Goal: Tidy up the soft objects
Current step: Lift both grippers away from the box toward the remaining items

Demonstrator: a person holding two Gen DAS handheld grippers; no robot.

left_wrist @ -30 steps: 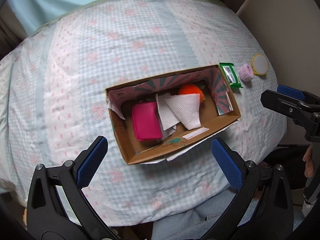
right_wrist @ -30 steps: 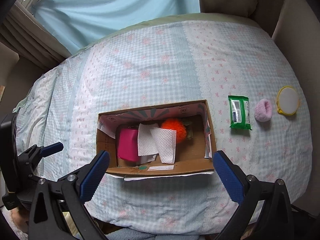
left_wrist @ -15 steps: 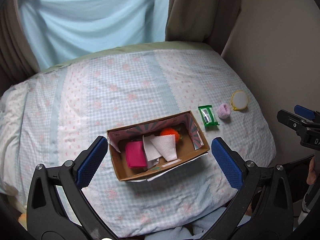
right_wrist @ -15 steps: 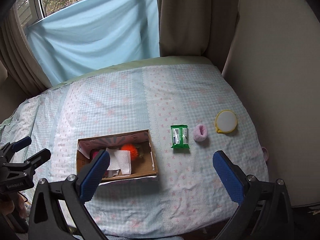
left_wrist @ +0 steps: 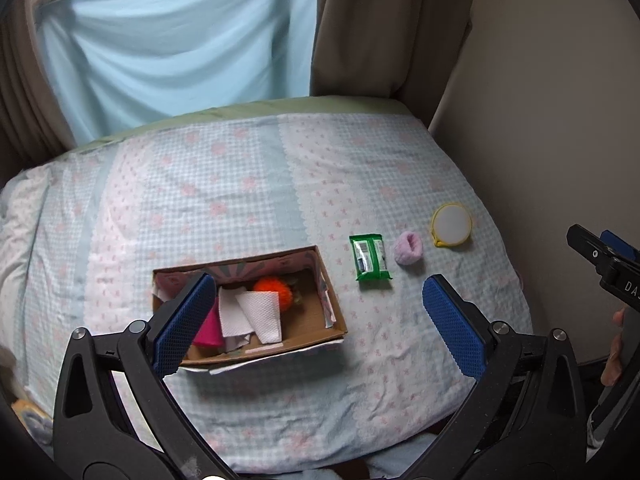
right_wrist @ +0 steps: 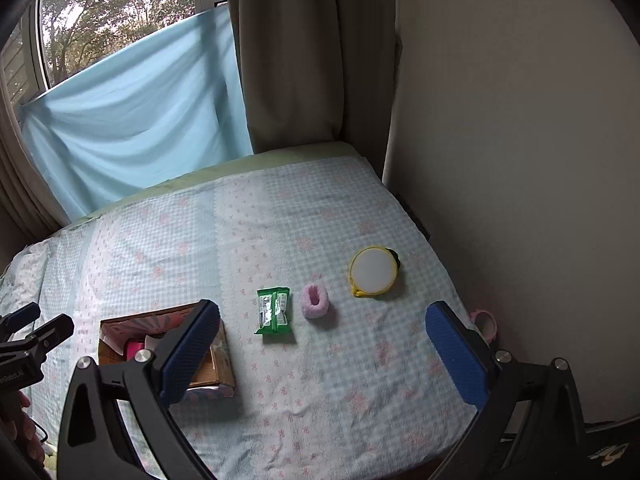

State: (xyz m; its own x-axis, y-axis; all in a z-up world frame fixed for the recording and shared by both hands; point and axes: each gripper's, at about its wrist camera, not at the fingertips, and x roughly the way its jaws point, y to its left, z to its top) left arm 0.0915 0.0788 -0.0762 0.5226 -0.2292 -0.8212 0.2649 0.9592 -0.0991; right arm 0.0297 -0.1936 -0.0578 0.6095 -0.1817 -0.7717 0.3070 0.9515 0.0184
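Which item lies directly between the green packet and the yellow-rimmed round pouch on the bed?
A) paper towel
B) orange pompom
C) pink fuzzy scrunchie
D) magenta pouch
C: the pink fuzzy scrunchie sits on the bedspread between the green packet and the yellow-rimmed round pouch; the other three are inside the cardboard box.

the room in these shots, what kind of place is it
Most likely a bedroom at home: a bed with a checked floral quilt stands in the corner, under a window with curtains. A cardboard box of soft things sits on it.
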